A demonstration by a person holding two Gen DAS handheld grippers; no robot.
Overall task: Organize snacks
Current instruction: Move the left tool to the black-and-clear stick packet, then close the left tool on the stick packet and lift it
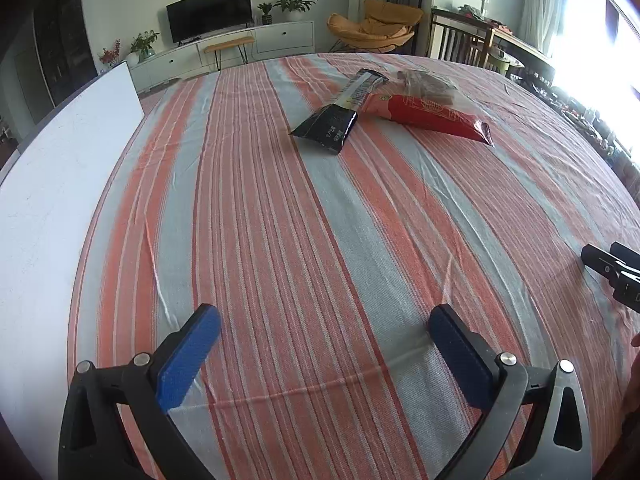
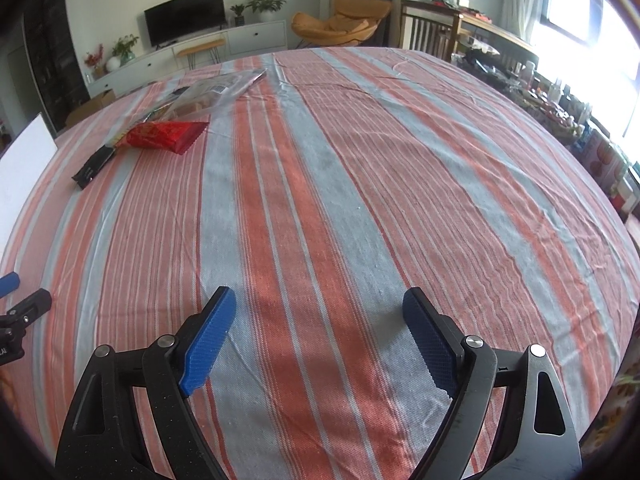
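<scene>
Both the left gripper [image 1: 324,320] and right gripper [image 2: 319,306] are held with fingers spread and empty above the striped desk [image 1: 280,240]. The snack packets [image 1: 384,108] lie piled at the far side, ungrasped; a forward reach seems required next
</scene>
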